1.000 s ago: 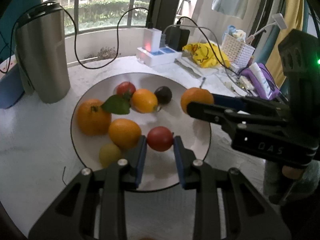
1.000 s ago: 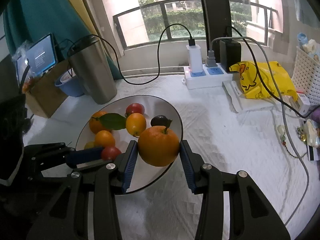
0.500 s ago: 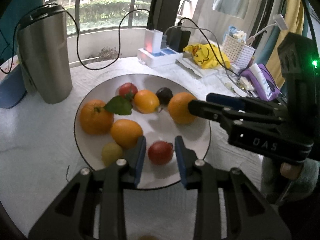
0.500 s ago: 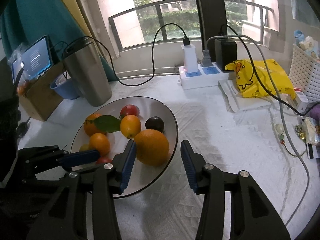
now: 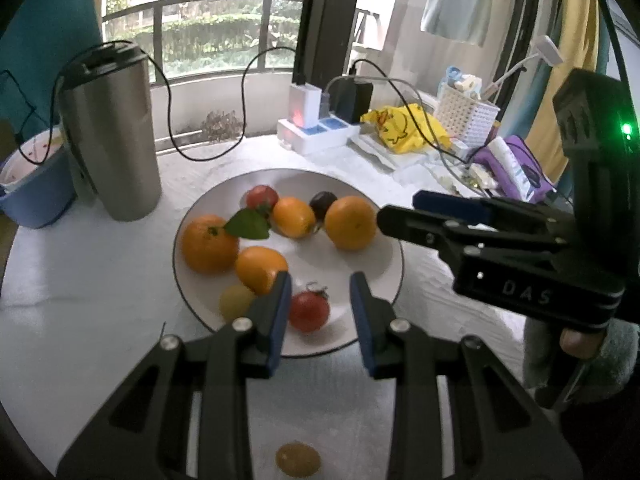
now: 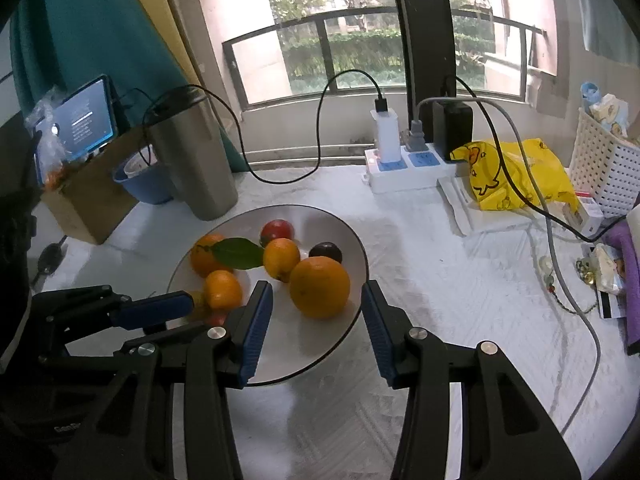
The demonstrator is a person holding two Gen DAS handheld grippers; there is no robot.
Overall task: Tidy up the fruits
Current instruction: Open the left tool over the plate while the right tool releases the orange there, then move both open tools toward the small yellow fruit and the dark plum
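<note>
**Both grippers spread over the fruit plate**

We see our left gripper [image 5: 319,306] spread wide above the near rim of the plate [image 5: 394,248]; a tomato [image 5: 309,311] lies on the plate between its blue pads, close to the left pad, though we cannot tell whether they touch; nothing is pinched. Our right gripper [image 6: 317,330] is likewise spread; a big orange [image 6: 319,286] sits on the plate [image 6: 358,248] just ahead of its fingertips, free of both pads.

The rest of the fruit lies on the same plate; a leafy orange [image 5: 210,243] sits at the left, its green leaf [image 5: 248,225] pointing toward a small orange [image 5: 293,216]; behind these are a second tomato [image 5: 262,197] and a dark plum [image 5: 322,203], the plum just beside the big orange [image 5: 350,222]; another orange [image 5: 259,268] lies near the left pad, with a yellow fruit [image 5: 236,301] in front of it, partly hidden by the finger.

The plate rests on a white table [image 6: 460,288]; a steel tumbler [image 5: 110,132] stands to its left, near a blue tub [image 5: 34,184]; a power strip [image 6: 404,168] with plugged chargers sits at the far edge, beside a yellow bag [image 6: 516,172] and a white basket [image 6: 604,168]. In the left view a small orange blob [image 5: 298,459] shows at the bottom edge; we cannot tell what it is.
</note>
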